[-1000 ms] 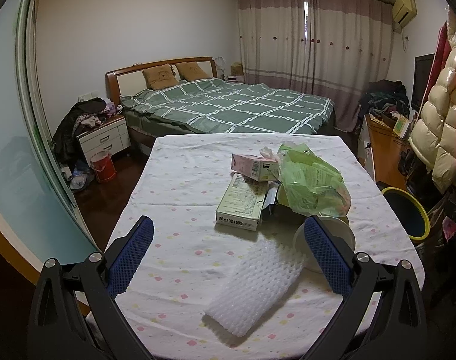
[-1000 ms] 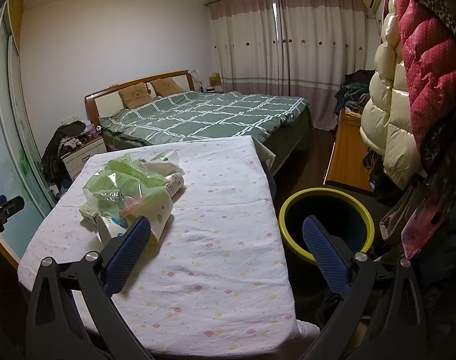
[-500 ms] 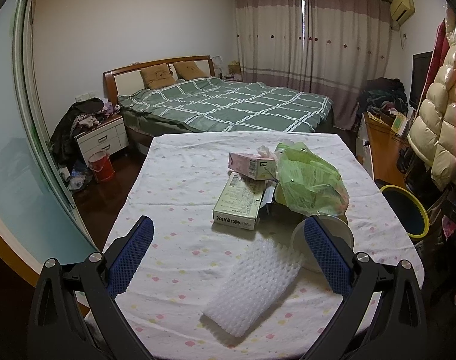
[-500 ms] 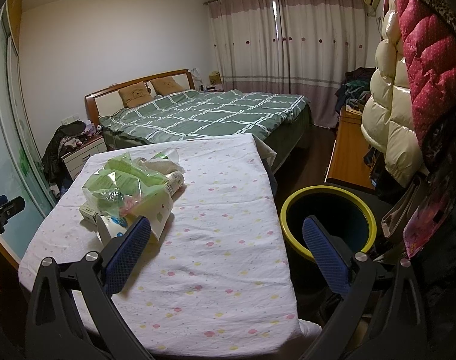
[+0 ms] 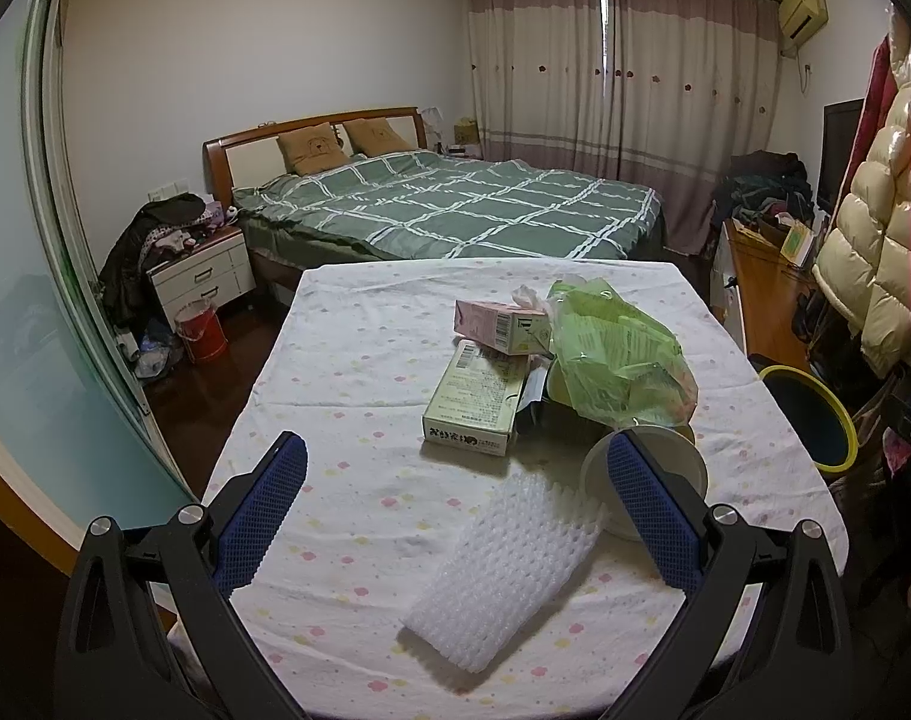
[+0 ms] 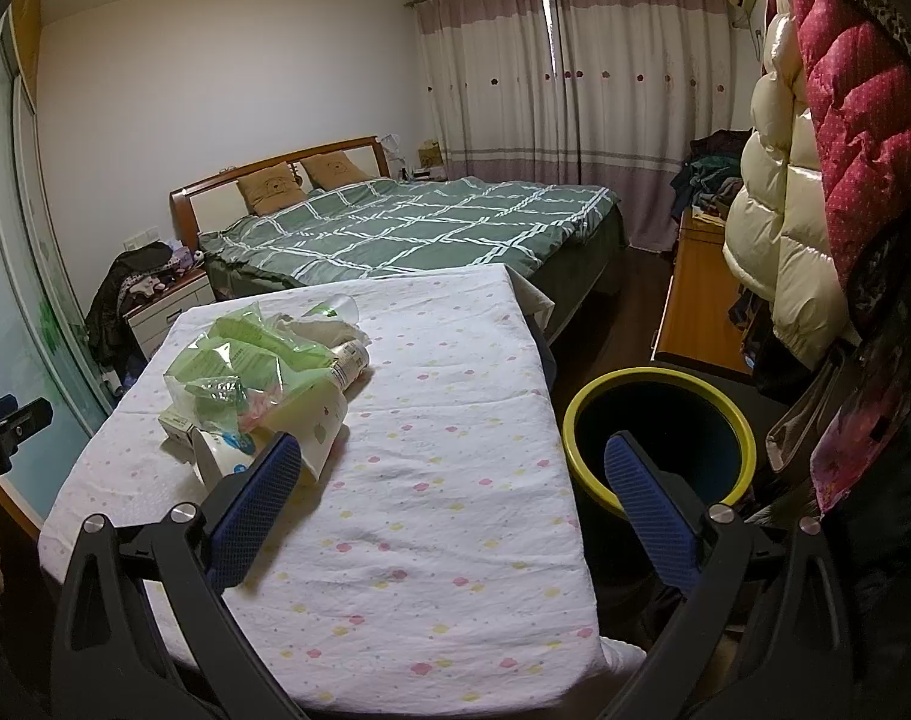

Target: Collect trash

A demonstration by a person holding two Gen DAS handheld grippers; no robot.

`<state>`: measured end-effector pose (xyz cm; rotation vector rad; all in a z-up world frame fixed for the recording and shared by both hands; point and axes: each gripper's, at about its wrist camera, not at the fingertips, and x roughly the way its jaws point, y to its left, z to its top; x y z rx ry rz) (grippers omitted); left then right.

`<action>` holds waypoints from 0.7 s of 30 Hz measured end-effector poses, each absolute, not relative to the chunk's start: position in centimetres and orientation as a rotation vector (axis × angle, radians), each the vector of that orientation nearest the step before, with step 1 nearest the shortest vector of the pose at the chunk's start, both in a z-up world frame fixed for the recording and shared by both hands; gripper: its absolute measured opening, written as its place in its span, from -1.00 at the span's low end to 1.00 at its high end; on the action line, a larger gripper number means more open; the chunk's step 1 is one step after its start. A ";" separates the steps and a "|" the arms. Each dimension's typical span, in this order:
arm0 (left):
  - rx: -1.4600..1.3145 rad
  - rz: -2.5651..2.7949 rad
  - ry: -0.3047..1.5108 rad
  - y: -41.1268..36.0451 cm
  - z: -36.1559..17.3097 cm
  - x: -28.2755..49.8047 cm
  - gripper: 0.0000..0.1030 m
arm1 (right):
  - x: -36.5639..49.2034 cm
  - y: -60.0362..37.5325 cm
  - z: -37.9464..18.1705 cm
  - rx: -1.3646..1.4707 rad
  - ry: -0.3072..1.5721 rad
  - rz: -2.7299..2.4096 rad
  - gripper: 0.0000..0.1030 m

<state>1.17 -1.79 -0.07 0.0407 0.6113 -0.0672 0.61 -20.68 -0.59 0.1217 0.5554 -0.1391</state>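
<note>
Little is changed since a second ago: only a slight drift of the left view is seen, and both grippers are still held wide apart and empty above the near edge of the table (image 5: 347, 360). Nearest the left gripper (image 5: 455, 513) a white foam net sleeve (image 5: 503, 570) is laid, with a paper cup (image 5: 683, 468) tipped on its side just beyond and partly hidden by the right-hand finger, then a green-white box (image 5: 476, 399), a pink box (image 5: 500, 330) and a crumpled green plastic bag (image 5: 617, 354) piled together. Beside the table, past the right gripper (image 6: 452, 507), the yellow-rimmed bin (image 6: 659, 438) is partly blocked by one finger, and the bed (image 6: 419, 228) and curtains (image 6: 575, 78) are seen farthest off.
</note>
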 end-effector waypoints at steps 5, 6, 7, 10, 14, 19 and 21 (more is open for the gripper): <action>0.043 -0.069 0.614 -1.8 -0.3 0.9 0.92 | 0.6 -20.7 -0.6 0.124 0.557 -0.141 0.88; 0.044 -0.069 0.613 -1.9 -0.2 1.1 0.92 | 0.7 -20.8 -0.5 0.124 0.556 -0.139 0.88; 0.045 -0.068 0.614 -1.9 -0.1 1.3 0.92 | 0.6 -20.7 -0.6 0.124 0.556 -0.140 0.88; 0.048 -0.070 0.616 -2.0 -0.2 1.3 0.92 | 0.6 -20.7 -0.6 0.123 0.557 -0.140 0.88; 0.050 -0.072 0.620 -2.0 -0.3 1.4 0.92 | 0.7 -20.8 -0.6 0.125 0.558 -0.141 0.88; 0.051 -0.073 0.621 -2.1 -0.2 1.4 0.92 | 0.7 -20.7 -0.7 0.125 0.557 -0.142 0.88; 0.053 -0.074 0.621 -2.2 -0.3 1.4 0.92 | 0.7 -20.7 -0.6 0.126 0.559 -0.141 0.88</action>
